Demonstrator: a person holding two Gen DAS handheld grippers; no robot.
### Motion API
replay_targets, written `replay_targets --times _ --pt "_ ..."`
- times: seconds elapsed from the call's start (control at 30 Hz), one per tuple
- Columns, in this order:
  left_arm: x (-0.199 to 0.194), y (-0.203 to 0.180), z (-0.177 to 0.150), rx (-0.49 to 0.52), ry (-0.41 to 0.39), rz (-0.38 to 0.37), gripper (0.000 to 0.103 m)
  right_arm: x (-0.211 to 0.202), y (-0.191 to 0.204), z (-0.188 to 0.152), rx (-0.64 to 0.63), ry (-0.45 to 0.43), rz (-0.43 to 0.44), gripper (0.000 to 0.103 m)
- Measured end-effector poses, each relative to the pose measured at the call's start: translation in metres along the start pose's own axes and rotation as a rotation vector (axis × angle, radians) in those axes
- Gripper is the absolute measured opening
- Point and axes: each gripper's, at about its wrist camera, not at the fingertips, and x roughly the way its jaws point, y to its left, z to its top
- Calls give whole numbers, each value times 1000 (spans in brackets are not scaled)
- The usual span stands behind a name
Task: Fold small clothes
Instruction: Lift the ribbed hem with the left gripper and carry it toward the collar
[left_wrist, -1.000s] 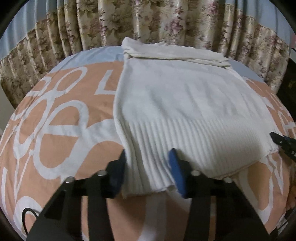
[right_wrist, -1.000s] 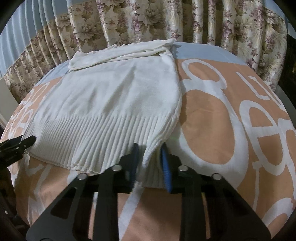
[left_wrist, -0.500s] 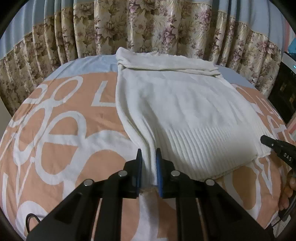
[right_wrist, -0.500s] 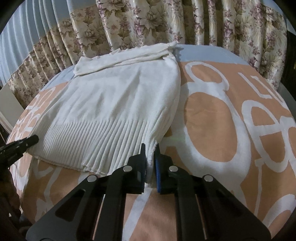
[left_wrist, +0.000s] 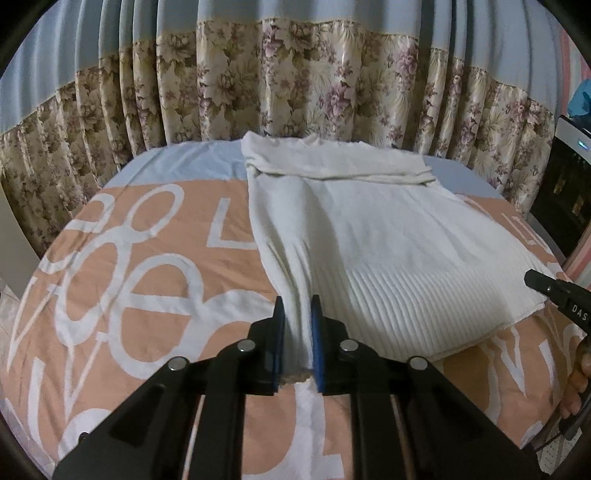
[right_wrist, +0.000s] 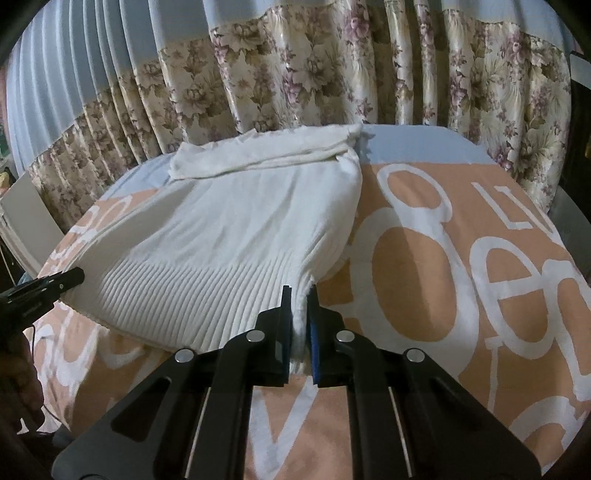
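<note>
- The white knitted sweater with a ribbed hem (left_wrist: 376, 236) lies flat on the bed, over the orange bedspread printed with large white letters (left_wrist: 122, 280), its sleeves already folded across the far end near the floral curtain (left_wrist: 295, 85)
- A second ago the left gripper (left_wrist: 297, 334) stood wide open astride the hem's left corner; now its fingers (left_wrist: 277, 332) are nearly together, pinching a bunch of ribbed knit between them
- The right gripper (right_wrist: 298, 325) was already narrowing then; it is now clamped on the hem's right corner, with cloth gathered between its blue-padded fingers (right_wrist: 314, 332)
- Both corners have risen a little, and the fabric runs up in taut ridges toward each grip, so the hem looks ready to be carried
- I judge that the grasping step is done and the next one is to bring the hem over toward the folded sleeves, halving the body
- Open bedspread lies on both sides of the sweater, giving room to swing outward
- The far end of the sweater sits near the bed's far edge and the curtain, so the fold should land short of there
- In each view the other gripper shows at the frame's side, well apart from the near one
</note>
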Motion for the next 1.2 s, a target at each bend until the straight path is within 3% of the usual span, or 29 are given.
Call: replay_targets --times 0.33,0.7,0.97,1.2 --pt "-33 3 -5 -20 -8 -10 13 -37 7 -3 13 -28 21 8" --pt "-76 1 -6 -11 -90 -3 13 -81 19 -6 2 -94 15 8" --pt "-91 4 20 -35 -172 8 13 -100 28 16 -35 -177 3 8" --pt "-71 8 54 -66 -193 -6 13 -83 23 43 -21 -162 26 8"
